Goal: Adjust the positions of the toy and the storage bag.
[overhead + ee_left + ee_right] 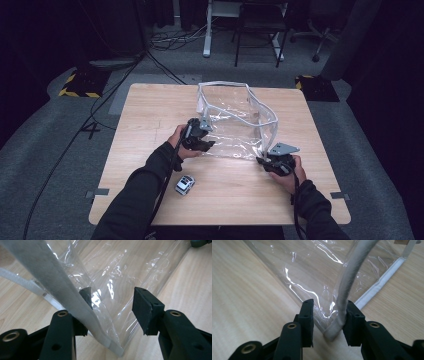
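Both grippers point(206, 136) point(264, 161) clamp unlabelled clear bag point(235, 130).

The table point(150, 125) is lit evenly from above, while the floor around it is left dim and the far background nearly black. Soft, short shadows are cast beneath the forearms. White glare streaks are seen on the clear plastic bag point(235, 132). Close edges in both gripper views are slightly blurred.

A dark-curtained recording lab. Around the wooden table point(150, 150) lie floor cables point(75, 135). Beyond it stand hazard-striped weights point(80, 82) and chairs point(260, 25).
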The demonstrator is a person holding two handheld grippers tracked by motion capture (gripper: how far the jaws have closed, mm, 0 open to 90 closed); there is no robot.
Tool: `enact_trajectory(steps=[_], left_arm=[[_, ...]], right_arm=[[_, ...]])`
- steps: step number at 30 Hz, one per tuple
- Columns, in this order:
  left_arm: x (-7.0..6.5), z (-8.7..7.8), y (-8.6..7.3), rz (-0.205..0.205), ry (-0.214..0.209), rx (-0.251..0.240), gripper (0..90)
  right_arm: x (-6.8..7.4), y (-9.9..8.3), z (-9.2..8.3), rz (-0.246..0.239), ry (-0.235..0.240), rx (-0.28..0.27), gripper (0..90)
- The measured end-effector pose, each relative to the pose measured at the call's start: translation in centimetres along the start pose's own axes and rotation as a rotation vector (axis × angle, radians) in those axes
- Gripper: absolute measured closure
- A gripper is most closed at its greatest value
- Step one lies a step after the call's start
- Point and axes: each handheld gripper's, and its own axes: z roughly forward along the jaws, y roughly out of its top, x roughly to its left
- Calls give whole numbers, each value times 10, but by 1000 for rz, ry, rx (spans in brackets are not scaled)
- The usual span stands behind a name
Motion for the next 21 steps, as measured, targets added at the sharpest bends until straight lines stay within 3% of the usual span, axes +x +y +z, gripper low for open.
enact_trajectory(steps=[3, 4, 6, 9, 12, 15, 17, 19, 20, 21], left_arm=[[2, -1, -1, -20, 7, -10, 511], [2, -9, -7, -54, 5, -1, 503], [3, -19, -14, -16, 8, -21, 487], [3, -30, -22, -51, 15, -61, 467], [4, -58, -48, -85, 31, -99, 424], [1, -75, -73, -104, 34, -92, 388], [2, -85, -91, -97, 69, -79, 363], [2, -90, -101, -121, 64, -72, 341], [5, -99, -121, -157, 78, -83, 340], [5, -101, -130, -189, 64, -84, 340]], right_arm=[[-4, 2, 4, 15, 4, 1, 648], [-5, 3, 5, 25, -2, 0, 625], [-4, 2, 5, 34, -8, 10, 570], [-5, -1, 3, 29, 16, 3, 539], [-6, -7, -11, 48, 63, -8, 469], [-7, -11, -22, 52, 86, -7, 435], [-7, -16, -30, 75, 102, -15, 417], [-7, -21, -35, 68, 100, -9, 406], [-7, -23, -37, 70, 93, -3, 406], [-7, -26, -39, 66, 87, 2, 405]])
